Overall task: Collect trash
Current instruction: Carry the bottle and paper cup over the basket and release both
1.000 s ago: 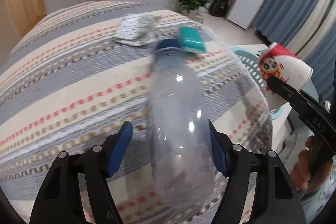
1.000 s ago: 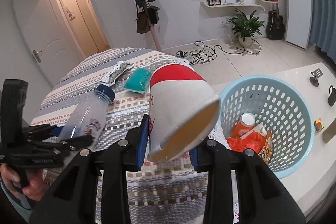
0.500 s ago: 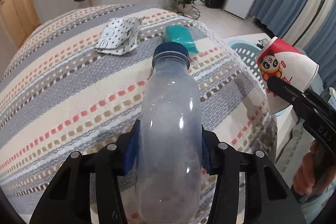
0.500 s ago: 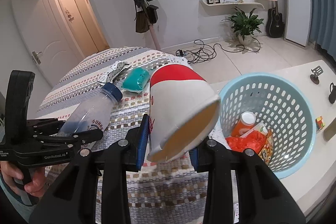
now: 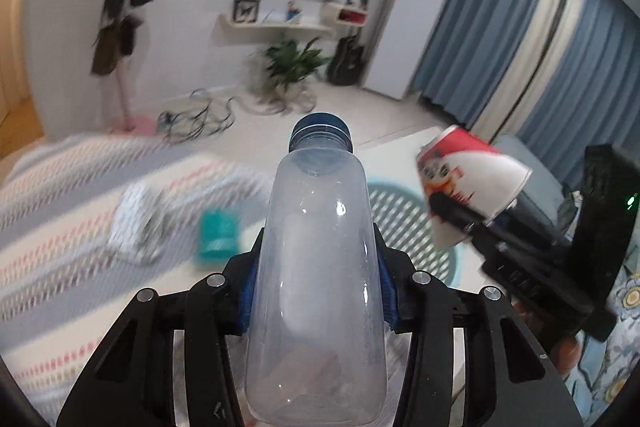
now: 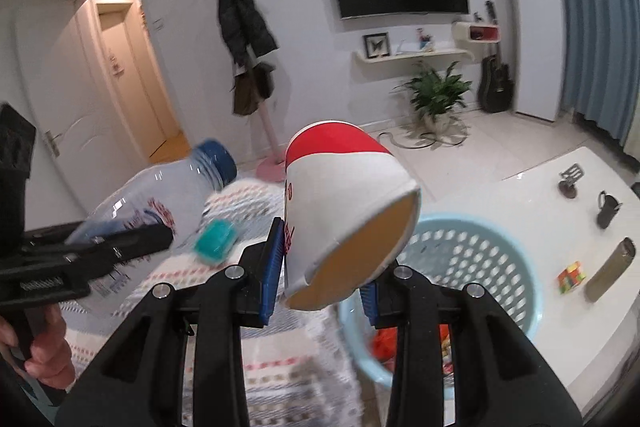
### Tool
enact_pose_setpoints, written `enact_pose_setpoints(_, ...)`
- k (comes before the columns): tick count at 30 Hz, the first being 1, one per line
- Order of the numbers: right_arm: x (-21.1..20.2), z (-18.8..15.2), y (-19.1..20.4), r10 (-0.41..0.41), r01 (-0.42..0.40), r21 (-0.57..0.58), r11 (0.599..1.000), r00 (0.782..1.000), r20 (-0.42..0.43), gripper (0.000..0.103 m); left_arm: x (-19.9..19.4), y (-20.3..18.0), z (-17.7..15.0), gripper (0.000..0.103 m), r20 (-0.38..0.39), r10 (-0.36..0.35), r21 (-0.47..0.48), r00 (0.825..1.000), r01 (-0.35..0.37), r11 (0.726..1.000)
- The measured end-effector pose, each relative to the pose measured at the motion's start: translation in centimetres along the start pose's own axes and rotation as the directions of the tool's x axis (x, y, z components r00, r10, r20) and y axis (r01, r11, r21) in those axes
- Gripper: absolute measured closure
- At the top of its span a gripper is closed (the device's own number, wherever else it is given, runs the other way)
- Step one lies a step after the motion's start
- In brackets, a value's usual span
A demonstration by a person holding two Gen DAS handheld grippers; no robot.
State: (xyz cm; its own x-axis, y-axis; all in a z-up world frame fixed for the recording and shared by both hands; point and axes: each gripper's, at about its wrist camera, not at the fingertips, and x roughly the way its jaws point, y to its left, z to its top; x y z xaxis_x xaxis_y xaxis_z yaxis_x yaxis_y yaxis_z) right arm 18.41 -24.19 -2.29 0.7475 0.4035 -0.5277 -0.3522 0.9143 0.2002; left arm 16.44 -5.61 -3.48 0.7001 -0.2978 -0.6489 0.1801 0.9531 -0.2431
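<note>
Clear plastic bottle with a blue cap [image 5: 316, 267] sits clamped mid-body in your left gripper [image 5: 316, 291], above the striped bed: empty, light, slippery, so squeeze gently. Your right gripper [image 6: 320, 267] pinches the crushable red-and-white paper cup [image 6: 344, 203] over the pale blue basket [image 6: 516, 267].

Grippers: two, left gripper [image 5: 316, 291] and right gripper [image 6: 320, 275].

Clear plastic bottle [image 5: 316, 267]: one, between the left pads.

Red-and-white paper cup [image 6: 344, 211]: one, between the right pads.

Blue basket [image 6: 480, 267]: one, just beyond the right fingers.

Teal packet [image 6: 215, 245]: one, ahead-left of the right gripper.

Dotted white cloth [image 5: 136, 223]: one, ahead-left of the left gripper.
</note>
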Motion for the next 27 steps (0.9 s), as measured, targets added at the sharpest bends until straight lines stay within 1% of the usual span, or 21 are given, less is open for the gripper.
enact_pose_setpoints(4, 0.6, 0.9, -3.2, -0.074, 0.075, 0.044, 0.996, 0.997, -0.017, 0.073, 2.5, -3.5, 2.1, 0.058, 0.011, -0.032, 0.050, 0.999, 0.031, 0.998)
enact_pose_setpoints(9, 2.5, 0.2, -8.1, -0.135, 0.148, 0.140, 0.979, 0.986, -0.100, 0.073, 7.3, -6.6, 2.7, 0.058, -0.048, -0.073, 0.058, 0.996, 0.075, 0.995)
enact_pose_setpoints(12, 3.8, -1.0, -11.0, -0.137, 0.170, 0.207, 0.963, 0.977, -0.163, 0.073, 10.2, -7.3, 2.2, 0.058, -0.093, -0.088, 0.054, 0.992, 0.094, 0.994)
enact_pose_setpoints(15, 4.8, -2.6, -12.6, -0.134, 0.187, 0.249, 0.950, 0.968, -0.213, 0.072, 12.8, -8.1, 1.0, 0.058, -0.140, -0.100, 0.045, 0.985, 0.108, 0.993)
enact_pose_setpoints(18, 5.3, -3.8, -13.5, -0.129, 0.195, 0.270, 0.943, 0.961, -0.243, 0.072, 14.2, -8.4, -0.1, 0.058, -0.176, -0.098, 0.049, 0.980, 0.108, 0.993)
enact_pose_setpoints(22, 5.7, -4.8, -14.3, -0.130, 0.206, 0.279, 0.938, 0.955, -0.267, 0.072, 15.3, -8.6, -0.3, 0.058, -0.213, -0.108, 0.042, 0.971, 0.119, 0.992)
enact_pose_setpoints(23, 5.8, -5.0, -14.4, -0.131, 0.209, 0.281, 0.937, 0.953, -0.272, 0.071, 15.4, -8.4, -0.3, 0.056, -0.214, -0.109, 0.038, 0.971, 0.120, 0.992)
enact_pose_setpoints(24, 5.8, -5.1, -14.6, -0.130, 0.211, 0.285, 0.935, 0.952, -0.277, 0.069, 15.3, -8.2, -0.2, 0.051, -0.210, -0.111, 0.035, 0.971, 0.121, 0.992)
enact_pose_setpoints(25, 5.8, -5.2, -14.6, -0.128, 0.211, 0.291, 0.933, 0.952, -0.279, 0.059, 15.0, -8.1, -0.1, 0.048, -0.208, -0.114, 0.035, 0.971, 0.123, 0.992)
enact_pose_setpoints(26, 5.6, -5.3, -14.7, -0.128, 0.212, 0.300, 0.930, 0.953, -0.275, 0.051, 14.9, -8.1, -0.1, 0.043, -0.204, -0.113, 0.034, 0.972, 0.122, 0.992)
enact_pose_setpoints(27, 5.4, -5.4, -14.8, -0.131, 0.213, 0.305, 0.928, 0.954, -0.268, 0.051, 14.6, -8.0, 0.0, 0.041, -0.195, -0.109, 0.036, 0.975, 0.118, 0.992)
